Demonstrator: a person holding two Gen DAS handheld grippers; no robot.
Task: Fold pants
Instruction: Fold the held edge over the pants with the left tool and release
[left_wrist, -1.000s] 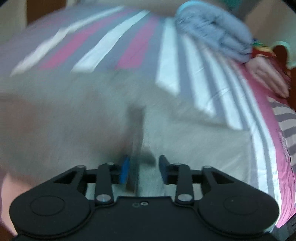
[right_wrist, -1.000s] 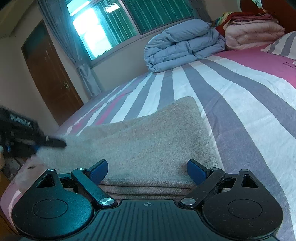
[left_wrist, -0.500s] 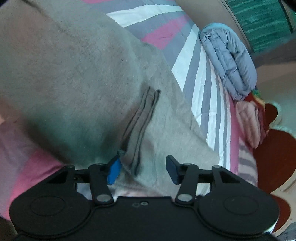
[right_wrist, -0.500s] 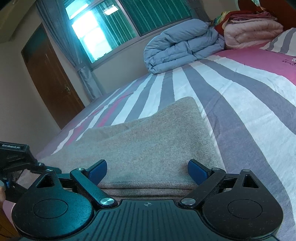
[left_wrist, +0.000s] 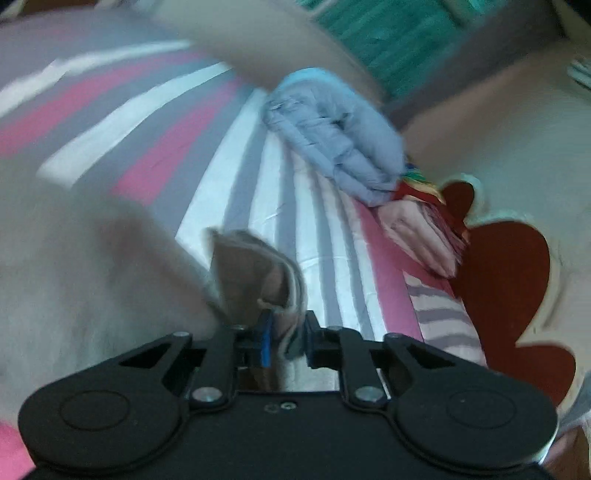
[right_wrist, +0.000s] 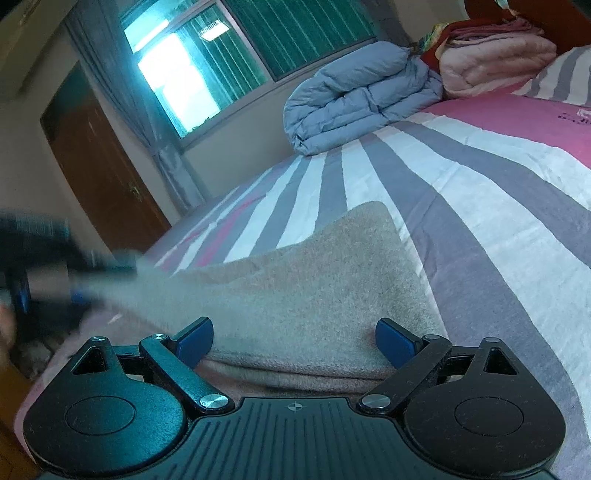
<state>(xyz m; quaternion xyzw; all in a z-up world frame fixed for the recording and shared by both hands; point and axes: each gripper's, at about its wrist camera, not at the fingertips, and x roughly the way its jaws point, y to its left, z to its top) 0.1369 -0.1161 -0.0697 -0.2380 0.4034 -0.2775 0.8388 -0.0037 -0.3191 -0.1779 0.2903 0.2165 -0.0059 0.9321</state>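
The beige pants (right_wrist: 314, 280) lie folded on the striped bed (right_wrist: 480, 192). My right gripper (right_wrist: 293, 341) is open, its blue pads on either side of the pants' near folded edge, low over it. My left gripper (left_wrist: 286, 338) is shut on a bunched edge of the pants (left_wrist: 251, 273) and holds it lifted above the bed; the rest of the fabric (left_wrist: 92, 266) hangs blurred at left. In the right wrist view the left gripper (right_wrist: 44, 266) shows as a dark blur at the left, at the pants' far left end.
A folded grey-blue duvet (right_wrist: 354, 99) and pink blankets (right_wrist: 495, 59) sit at the head of the bed by a red headboard (left_wrist: 509, 280). A wooden door (right_wrist: 99, 173) and a curtained window (right_wrist: 229, 55) are beyond the bed's left side.
My left gripper closed on the pants' edge and lifted it, swinging upward. My right gripper stayed open at the near fold.
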